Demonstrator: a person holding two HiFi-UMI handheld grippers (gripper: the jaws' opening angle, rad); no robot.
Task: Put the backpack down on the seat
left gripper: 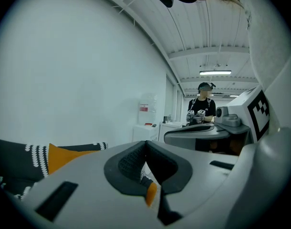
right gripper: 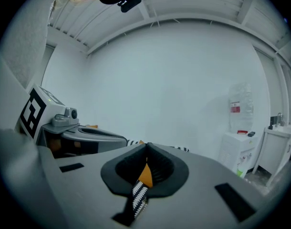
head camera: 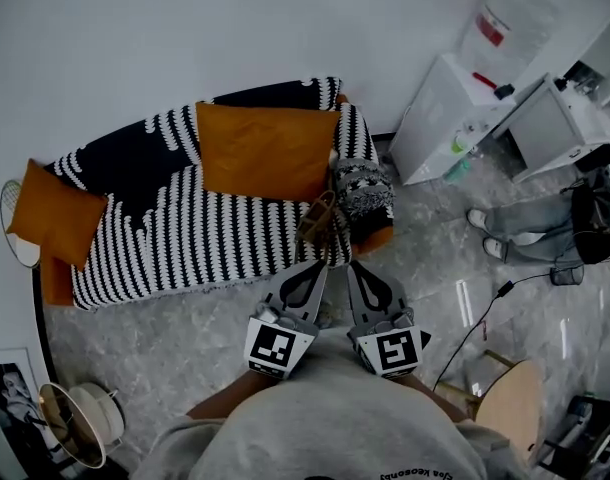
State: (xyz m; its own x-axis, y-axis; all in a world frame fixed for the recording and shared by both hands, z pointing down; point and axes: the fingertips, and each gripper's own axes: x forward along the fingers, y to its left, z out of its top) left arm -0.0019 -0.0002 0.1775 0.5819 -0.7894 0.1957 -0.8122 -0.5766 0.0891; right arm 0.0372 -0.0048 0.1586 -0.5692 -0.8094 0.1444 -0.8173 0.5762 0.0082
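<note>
**Position.** The backpack (head camera: pixel 318 223), a small brown item, is being observed at the right end of the sofa (head camera: pixel 185 243). It is lying at the front edge of the seat, beside the armrest (head camera: pixel 361 186) and just beyond the tips of both tongs. Whether it is being borne by the seat or is hanging clear cannot be determined.

**Tongs.** The left gripper (left gripper: pixel 145 143) is being held with its jaws fully closed, and so is the right gripper (right gripper: pixel 146 148). No strap is being shown between either pair. Only slivers of orange and striped fabric are being seen through the gap below the tips.

**Risks.**
- The backpack is being placed very near the seat's front edge. If it is being left overhanging, a slide onto the floor (head camera: pixel 185 348) is judged possible.
- If a thin strap is in fact being pinched unseen, the bag could be dragged off the seat by any withdrawal made before the jaws are opened.
</note>
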